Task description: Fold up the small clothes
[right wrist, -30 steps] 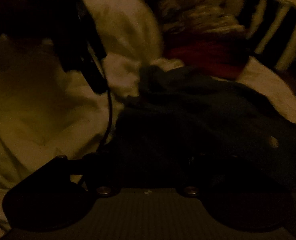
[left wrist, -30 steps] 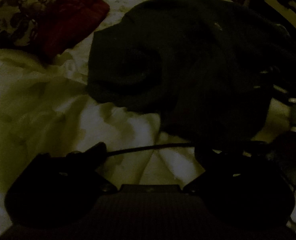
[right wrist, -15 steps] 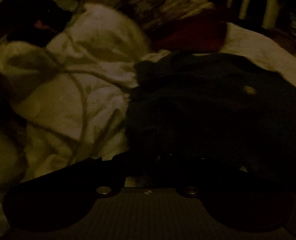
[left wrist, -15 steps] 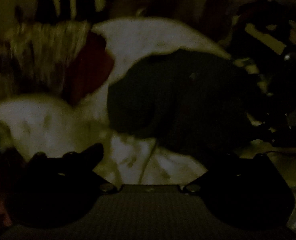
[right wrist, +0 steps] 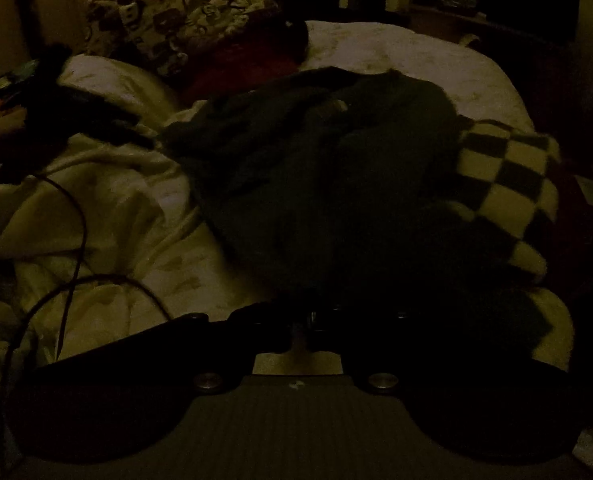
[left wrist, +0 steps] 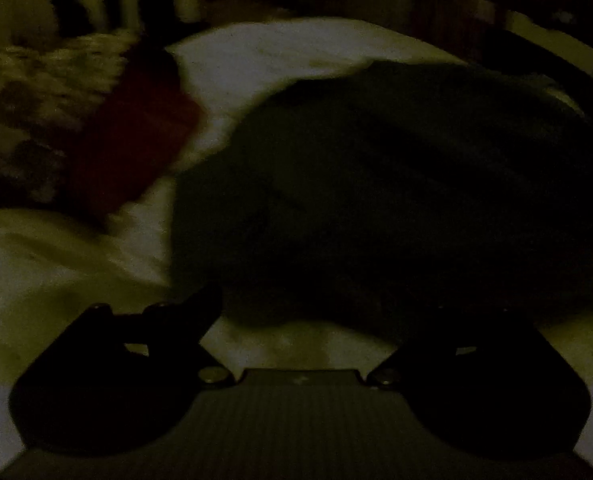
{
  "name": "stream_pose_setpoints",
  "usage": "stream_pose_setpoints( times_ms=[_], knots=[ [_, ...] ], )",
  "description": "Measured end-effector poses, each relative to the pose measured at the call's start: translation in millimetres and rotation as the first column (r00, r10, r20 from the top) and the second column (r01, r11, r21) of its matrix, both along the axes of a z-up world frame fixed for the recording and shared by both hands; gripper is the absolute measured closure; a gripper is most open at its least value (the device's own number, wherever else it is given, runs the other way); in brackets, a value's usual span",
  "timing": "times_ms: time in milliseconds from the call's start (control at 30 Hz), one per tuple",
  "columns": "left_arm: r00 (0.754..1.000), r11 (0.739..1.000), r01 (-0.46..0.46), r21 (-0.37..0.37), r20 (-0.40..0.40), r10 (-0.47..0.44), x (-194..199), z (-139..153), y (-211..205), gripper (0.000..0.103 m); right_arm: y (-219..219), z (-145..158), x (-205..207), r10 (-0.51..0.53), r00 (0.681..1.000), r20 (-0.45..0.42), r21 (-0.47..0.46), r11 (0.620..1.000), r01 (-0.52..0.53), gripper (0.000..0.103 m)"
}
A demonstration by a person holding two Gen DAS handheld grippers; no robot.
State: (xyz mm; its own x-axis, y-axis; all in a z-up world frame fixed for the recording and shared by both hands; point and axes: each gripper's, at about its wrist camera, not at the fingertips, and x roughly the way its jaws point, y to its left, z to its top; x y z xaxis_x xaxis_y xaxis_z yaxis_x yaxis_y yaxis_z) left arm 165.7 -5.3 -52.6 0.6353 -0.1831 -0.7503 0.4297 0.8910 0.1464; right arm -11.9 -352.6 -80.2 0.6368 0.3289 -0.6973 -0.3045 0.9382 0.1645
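Dark crumpled knit garment (right wrist: pixel 336 184), spread on pale rumpled bedsheet (right wrist: pixel 108 208) for folding: near hem apparently pinched by clenched right gripper (right wrist: pixel 310 320); left gripper (left wrist: pixel 300 320) released, jaws lately narrowing, nothing between.

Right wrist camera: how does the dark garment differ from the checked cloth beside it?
The dark garment is plain; the checked cloth has light and dark squares. The dark garment is larger, spread across the middle; the checked cloth is smaller, at its right edge. Both lie crumpled and unfolded on the pale sheet.
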Motion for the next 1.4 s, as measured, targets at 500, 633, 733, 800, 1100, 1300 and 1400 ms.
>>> stream_pose_setpoints(
  times_ms=[500, 633, 733, 800, 1100, 1300, 1400],
  knots=[
    [0.992, 0.996, -0.053, -0.070, -0.120, 0.044, 75, -57, -22, 0.083, -3, -21, -3, -0.135, 0.991, -0.002, 0.161, 0.978, 0.134, 0.091],
    [0.974, 0.972, -0.204, -0.113, 0.078, 0.213, 89, 10, 34, 0.082, -6, -24, -2, -0.151, 0.989, -0.001, 0.186, 0.971, 0.148, 0.090],
    [0.912, 0.926, -0.378, 0.015, 0.177, 0.370, 105, 27, 62, 0.050, -4, -26, -3, -0.157, 0.988, 0.002, 0.188, 0.970, 0.154, 0.090],
    [0.906, 0.911, -0.406, 0.072, 0.165, 0.390, 109, 22, 69, 0.021, -6, -27, -5, -0.167, 0.986, 0.004, 0.198, 0.966, 0.163, 0.088],
    [0.995, 0.988, -0.054, -0.143, -0.094, 0.040, 40, -8, 24, 0.002, 2, -25, -7, -0.147, 0.989, 0.025, 0.133, 0.981, 0.142, 0.075],
    [0.970, 0.971, 0.232, 0.060, -0.084, -0.226, -12, -41, -19, 0.002, -1, -29, -8, -0.160, 0.987, 0.016, 0.147, 0.977, 0.156, 0.071],
    [0.984, 0.965, 0.177, 0.193, -0.019, -0.177, -6, -58, -26, 0.003, -2, -31, -8, -0.164, 0.986, 0.010, 0.154, 0.975, 0.161, 0.069]
  ],
)
